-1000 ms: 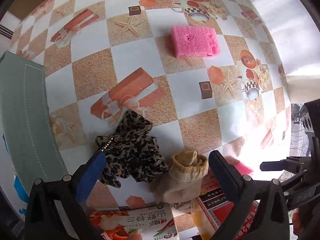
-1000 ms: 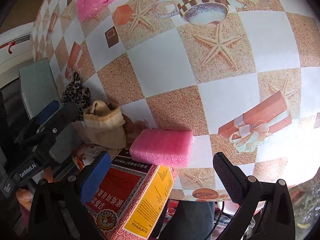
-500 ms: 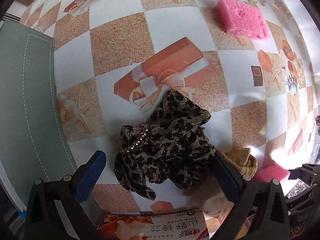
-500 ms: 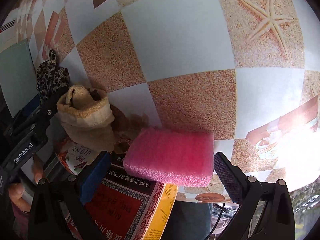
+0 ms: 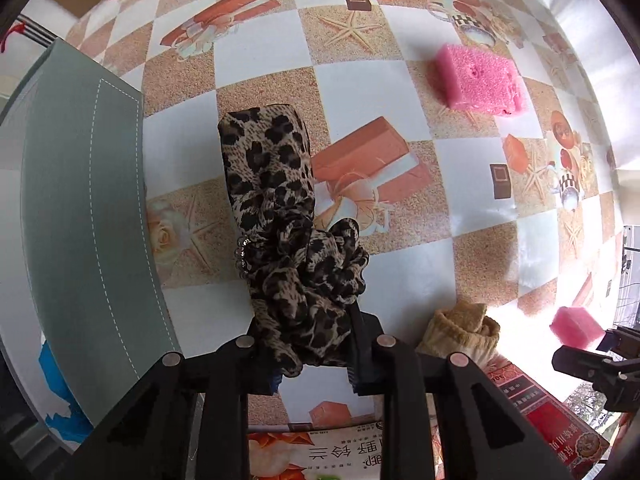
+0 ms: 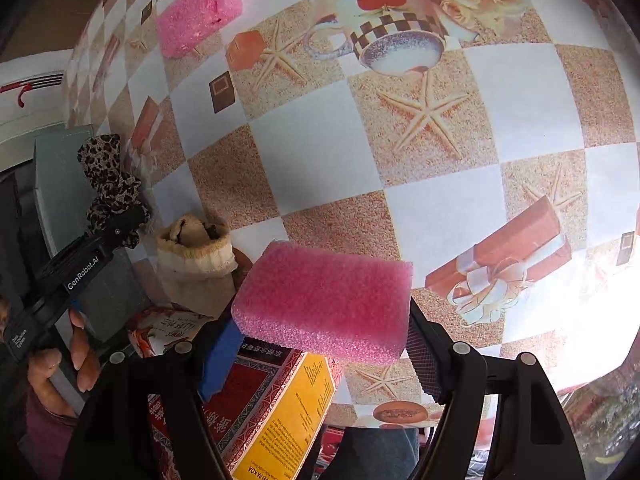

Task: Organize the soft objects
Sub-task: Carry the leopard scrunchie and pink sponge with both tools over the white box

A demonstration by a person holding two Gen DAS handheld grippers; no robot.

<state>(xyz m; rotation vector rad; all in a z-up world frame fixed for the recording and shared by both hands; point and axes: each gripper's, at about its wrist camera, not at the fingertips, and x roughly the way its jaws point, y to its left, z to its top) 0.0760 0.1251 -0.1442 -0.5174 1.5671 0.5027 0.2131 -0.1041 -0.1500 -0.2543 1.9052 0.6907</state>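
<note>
the left claw (image 5: 314,364) pinches the leopard scrunchie (image 5: 288,240), lifted over the tabletop (image 5: 360,92) near its green-mat edge. the right claw (image 6: 326,344) pinches a pink sponge (image 6: 324,300) above the red box (image 6: 256,400); another pink sponge (image 5: 480,84) lies far across.

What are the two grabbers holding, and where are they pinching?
The left gripper pinches the leopard-print scarf at its bunched lower end. The right gripper squeezes the pink sponge by its two short ends.
</note>
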